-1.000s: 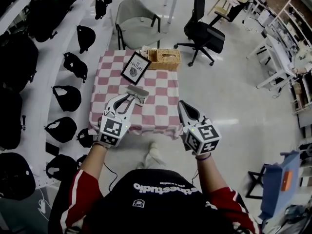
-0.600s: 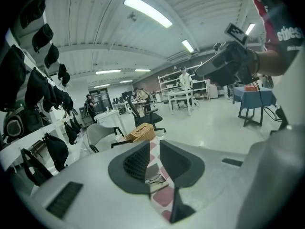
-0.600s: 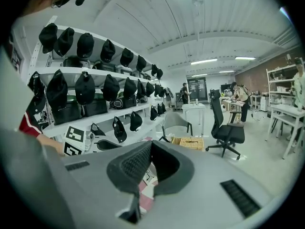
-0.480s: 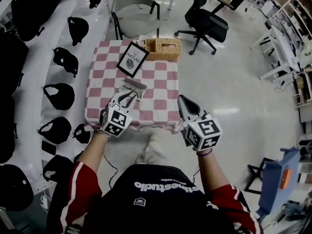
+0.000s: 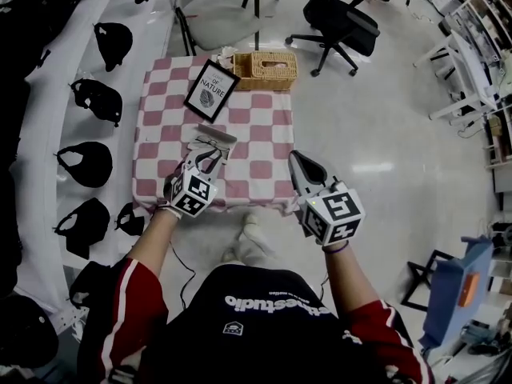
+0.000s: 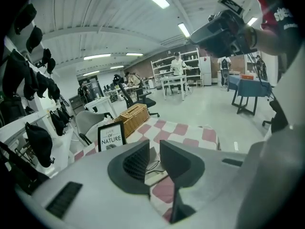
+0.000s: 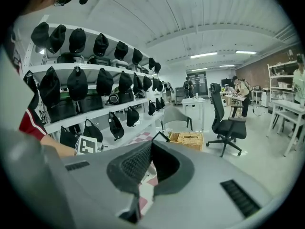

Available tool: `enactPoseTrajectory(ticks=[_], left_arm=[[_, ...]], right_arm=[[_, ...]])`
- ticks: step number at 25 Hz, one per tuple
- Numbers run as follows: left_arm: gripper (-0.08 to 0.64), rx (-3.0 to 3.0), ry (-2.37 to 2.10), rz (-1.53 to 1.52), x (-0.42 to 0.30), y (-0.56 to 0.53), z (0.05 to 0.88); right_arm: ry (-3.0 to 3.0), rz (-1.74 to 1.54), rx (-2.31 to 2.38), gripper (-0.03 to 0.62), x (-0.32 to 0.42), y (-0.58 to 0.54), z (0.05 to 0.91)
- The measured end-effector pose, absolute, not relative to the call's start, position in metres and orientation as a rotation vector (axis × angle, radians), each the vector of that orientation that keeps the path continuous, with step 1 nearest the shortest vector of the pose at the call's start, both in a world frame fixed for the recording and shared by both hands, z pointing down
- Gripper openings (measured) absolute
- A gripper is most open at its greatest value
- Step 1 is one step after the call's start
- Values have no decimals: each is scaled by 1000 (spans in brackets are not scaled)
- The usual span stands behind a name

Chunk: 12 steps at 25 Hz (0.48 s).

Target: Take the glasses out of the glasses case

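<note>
Nearest, the right gripper [image 5: 298, 160] hangs by the checked table [image 5: 266, 126] at about 4 o'clock from its middle. Its own view shows the jaws pressed together on nothing, while the left gripper [image 5: 207, 158] hovers over the cloth with its jaws a little spread and empty. The head view puts the grey glasses case [image 5: 213, 139] at 12 o'clock just beyond the left tips, and only the left gripper view looks through the gap onto it, showing a thin dark line lying on it. Farther at 12 o'clock stands the framed print [image 5: 212, 91], with the wicker box [image 5: 265, 69] at 1 o'clock.
</note>
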<state>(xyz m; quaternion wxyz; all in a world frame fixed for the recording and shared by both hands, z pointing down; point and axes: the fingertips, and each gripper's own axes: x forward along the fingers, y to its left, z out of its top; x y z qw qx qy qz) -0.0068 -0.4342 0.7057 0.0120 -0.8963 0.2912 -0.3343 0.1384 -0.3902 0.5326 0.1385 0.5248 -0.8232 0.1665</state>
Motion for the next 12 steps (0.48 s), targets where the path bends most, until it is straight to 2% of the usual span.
enactPoseTrajectory(ticks=[12], left_arm=[[63,-2754,815,-1264,-2,-452,784]], right_arm=[[-2352,535,1442,3,136,-396,564]])
